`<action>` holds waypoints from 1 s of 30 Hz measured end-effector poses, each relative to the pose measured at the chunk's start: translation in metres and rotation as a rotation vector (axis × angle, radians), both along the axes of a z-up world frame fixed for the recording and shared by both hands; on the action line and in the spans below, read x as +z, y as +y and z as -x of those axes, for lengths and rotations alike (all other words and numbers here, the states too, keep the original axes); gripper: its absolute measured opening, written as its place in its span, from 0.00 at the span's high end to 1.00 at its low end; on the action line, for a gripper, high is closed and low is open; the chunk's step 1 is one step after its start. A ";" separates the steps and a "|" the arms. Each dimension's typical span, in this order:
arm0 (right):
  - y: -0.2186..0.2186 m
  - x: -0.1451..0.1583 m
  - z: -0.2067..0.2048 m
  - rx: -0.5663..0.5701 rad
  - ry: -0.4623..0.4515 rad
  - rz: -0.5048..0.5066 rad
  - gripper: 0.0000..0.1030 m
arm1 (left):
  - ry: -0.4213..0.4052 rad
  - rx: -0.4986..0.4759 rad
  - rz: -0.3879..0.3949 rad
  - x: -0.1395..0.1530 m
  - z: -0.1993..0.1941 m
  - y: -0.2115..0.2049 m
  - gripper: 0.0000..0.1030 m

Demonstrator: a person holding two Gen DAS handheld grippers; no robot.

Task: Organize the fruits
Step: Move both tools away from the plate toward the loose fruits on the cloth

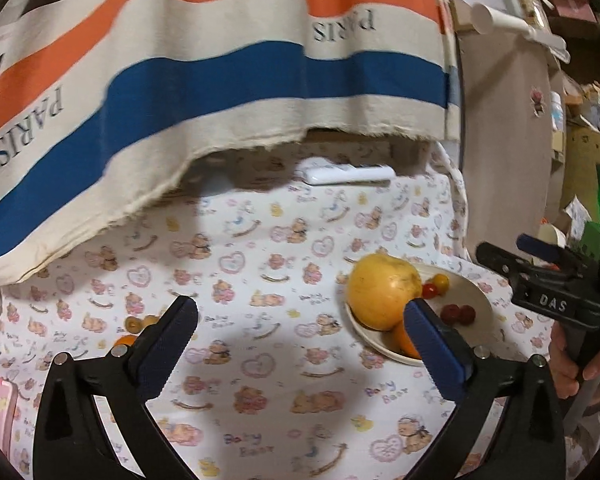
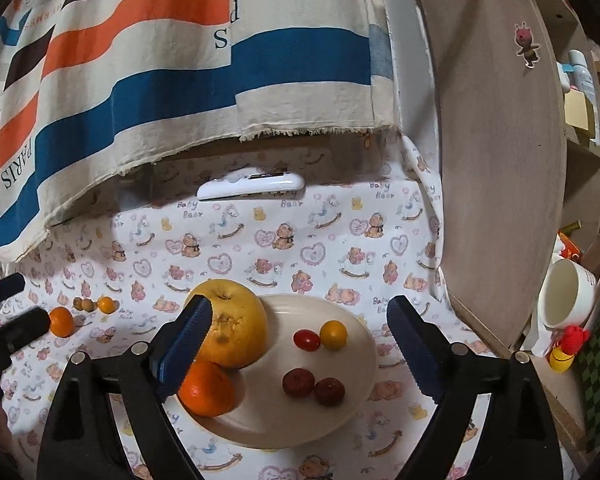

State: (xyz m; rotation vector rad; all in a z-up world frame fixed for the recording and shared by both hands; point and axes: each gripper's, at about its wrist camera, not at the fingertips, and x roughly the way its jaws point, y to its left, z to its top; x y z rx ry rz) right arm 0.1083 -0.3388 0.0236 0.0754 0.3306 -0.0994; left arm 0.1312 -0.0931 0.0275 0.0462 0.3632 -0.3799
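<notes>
A cream plate (image 2: 352,412) lies on the baby-bear tablecloth. On it are a large yellow grapefruit (image 2: 236,328), an orange (image 2: 208,390), a red cherry tomato (image 2: 307,339), a yellow cherry tomato (image 2: 333,334) and two dark red fruits (image 2: 313,385). My right gripper (image 2: 300,344) is open and empty just above the plate. Left of the plate a mandarin (image 2: 61,321), a small orange fruit (image 2: 106,304) and two brown fruits (image 2: 82,304) lie on the cloth. My left gripper (image 1: 300,340) is open and empty over the cloth, with the plate (image 1: 472,300) and grapefruit (image 1: 382,290) to its right.
A striped "PARIS" cloth (image 2: 160,80) hangs over the back. A white remote (image 2: 252,186) lies beneath it. A wooden board (image 2: 500,160) stands at the right, with a white cup (image 2: 566,300) and a small toy (image 2: 568,344) beyond.
</notes>
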 end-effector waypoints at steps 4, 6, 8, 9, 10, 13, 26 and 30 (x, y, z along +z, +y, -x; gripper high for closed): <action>0.001 -0.003 0.000 0.002 -0.008 -0.009 0.00 | -0.015 0.026 0.013 0.002 -0.002 0.017 0.01; 0.003 -0.005 -0.001 -0.007 -0.004 0.008 0.00 | -0.031 0.048 0.013 0.001 -0.003 0.027 0.01; 0.006 -0.006 -0.002 -0.007 -0.002 0.029 0.00 | -0.041 0.063 0.024 0.000 -0.006 0.037 0.01; 0.006 -0.007 -0.002 -0.008 -0.005 0.032 0.00 | -0.041 0.071 0.029 0.000 -0.008 0.043 0.01; 0.007 -0.008 -0.001 -0.006 -0.008 0.033 0.00 | -0.041 0.081 0.033 -0.001 -0.010 0.048 0.01; 0.010 -0.010 -0.001 0.006 -0.009 0.042 0.00 | -0.040 0.122 0.055 -0.001 -0.018 0.065 0.01; 0.025 -0.016 -0.001 0.035 0.006 0.078 0.00 | 0.161 0.303 0.058 -0.019 -0.067 0.125 0.01; 0.037 -0.014 -0.002 0.039 0.005 0.092 0.00 | 0.134 0.333 0.054 -0.019 -0.065 0.135 0.01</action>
